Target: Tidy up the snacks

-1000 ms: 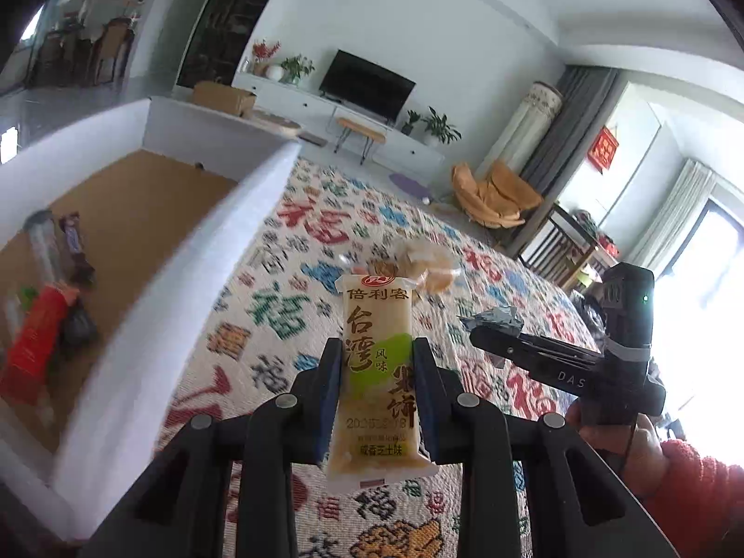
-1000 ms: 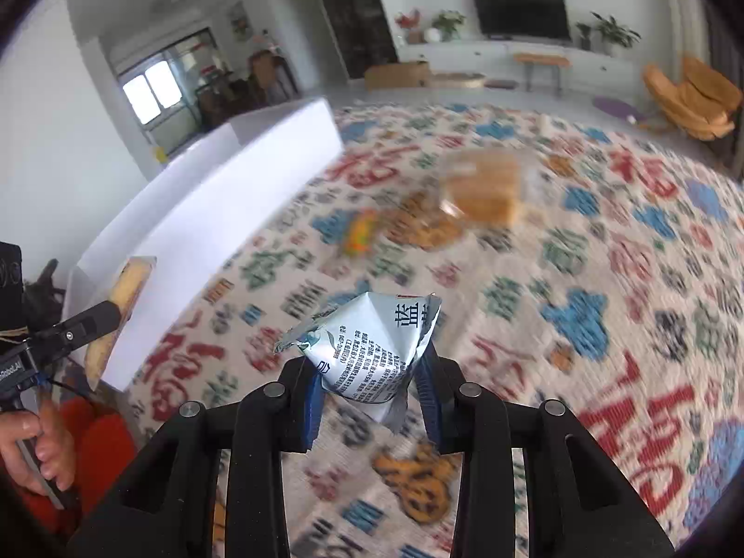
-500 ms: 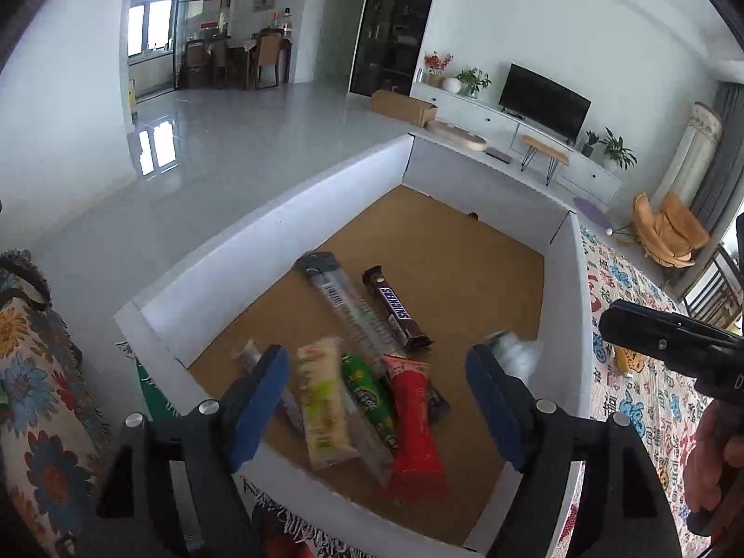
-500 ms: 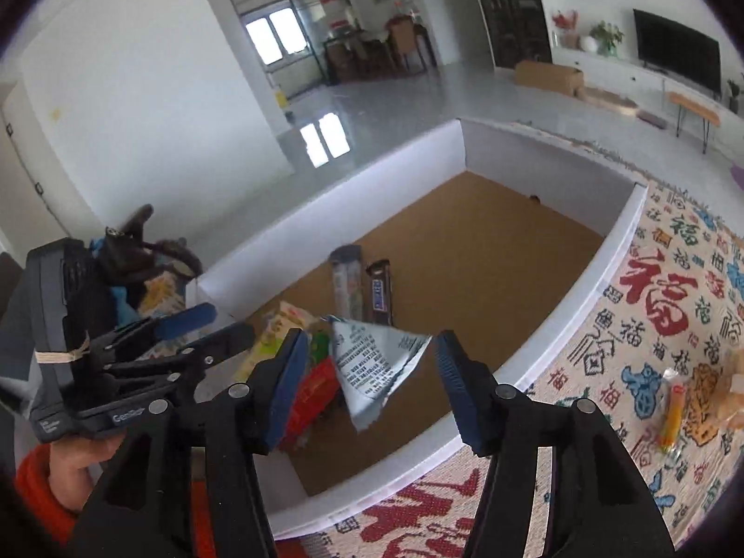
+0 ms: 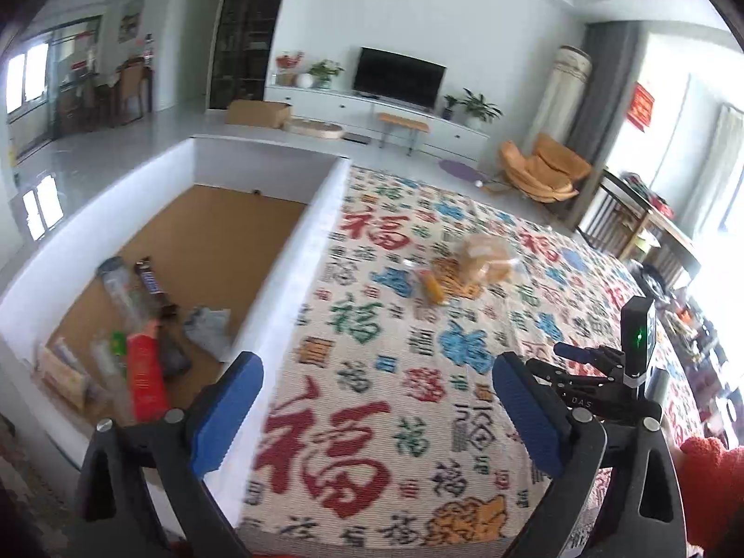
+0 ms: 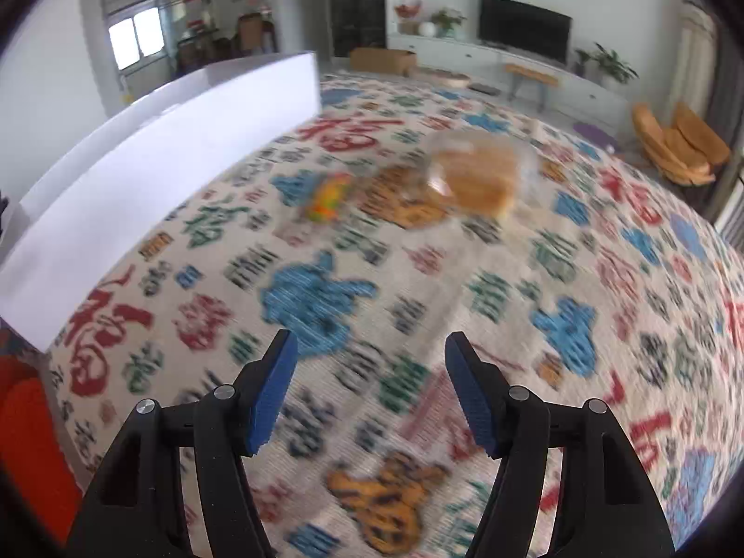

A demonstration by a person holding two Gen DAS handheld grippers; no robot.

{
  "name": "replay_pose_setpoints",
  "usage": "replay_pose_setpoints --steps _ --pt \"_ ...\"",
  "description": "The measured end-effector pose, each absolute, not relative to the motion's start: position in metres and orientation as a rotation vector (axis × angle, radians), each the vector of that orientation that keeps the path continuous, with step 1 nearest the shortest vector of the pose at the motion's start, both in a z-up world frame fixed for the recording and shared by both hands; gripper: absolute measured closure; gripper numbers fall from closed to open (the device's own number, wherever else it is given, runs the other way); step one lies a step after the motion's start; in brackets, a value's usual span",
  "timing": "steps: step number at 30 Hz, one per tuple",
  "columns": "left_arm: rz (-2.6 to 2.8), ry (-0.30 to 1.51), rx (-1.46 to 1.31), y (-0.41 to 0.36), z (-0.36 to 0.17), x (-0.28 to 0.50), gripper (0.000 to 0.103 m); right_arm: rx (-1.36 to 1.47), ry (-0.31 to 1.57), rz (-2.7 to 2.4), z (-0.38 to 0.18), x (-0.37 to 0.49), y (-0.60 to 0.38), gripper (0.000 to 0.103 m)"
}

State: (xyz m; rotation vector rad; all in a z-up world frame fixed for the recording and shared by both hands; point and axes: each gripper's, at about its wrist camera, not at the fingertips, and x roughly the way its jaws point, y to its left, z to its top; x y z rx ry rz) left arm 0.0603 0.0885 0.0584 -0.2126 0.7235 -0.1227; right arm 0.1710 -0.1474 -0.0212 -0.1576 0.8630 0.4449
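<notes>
My left gripper point(image 5: 376, 400) is open and empty above the patterned cloth, beside the white box point(image 5: 297, 251). Several snacks lie in the box's near corner: a red packet point(image 5: 145, 376), a silver packet point(image 5: 207, 325), a dark chocolate bar point(image 5: 151, 281) and a pale cake bar point(image 5: 63, 374). A clear-wrapped bread point(image 5: 483, 255) and a small orange-yellow snack point(image 5: 432, 286) lie on the cloth farther off. My right gripper point(image 6: 369, 386) is open and empty over the cloth; the bread point(image 6: 479, 176) and small snack point(image 6: 328, 197) lie ahead of it, blurred. The right gripper also shows in the left wrist view point(image 5: 572, 358).
The cloth with red, blue and green characters point(image 5: 395, 418) covers the table. The box's white wall point(image 6: 153, 149) stands at the left in the right wrist view. A living room with TV, chairs and a shelf lies beyond.
Both grippers let go of their snacks into the box: the cake bar and the silver packet now lie there. Both have swung back over the cloth, jaws open.
</notes>
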Motion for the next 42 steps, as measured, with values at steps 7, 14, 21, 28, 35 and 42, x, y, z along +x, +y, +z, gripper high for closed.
replay_pose_setpoints --steps 7,14,21,28,35,42 --pt "-0.088 0.897 -0.1 0.016 -0.023 0.115 0.003 -0.03 0.877 0.276 -0.041 0.155 -0.24 0.034" --pt "0.009 0.942 -0.012 0.008 -0.076 0.138 0.002 -0.098 0.889 0.207 -0.042 0.155 -0.23 0.029" --pt "0.002 0.934 -0.015 0.011 -0.078 0.136 0.0 -0.091 0.894 0.199 -0.044 0.155 -0.234 0.024" --pt "0.002 0.934 -0.015 0.011 -0.078 0.136 0.0 -0.084 0.896 0.194 -0.047 0.157 -0.236 0.022" --pt "0.002 0.935 -0.015 0.01 -0.077 0.136 0.0 -0.085 0.896 0.194 -0.047 0.157 -0.235 0.022" --pt "0.002 0.935 -0.015 0.011 -0.077 0.135 0.0 -0.084 0.895 0.194 -0.047 0.157 -0.236 0.022"
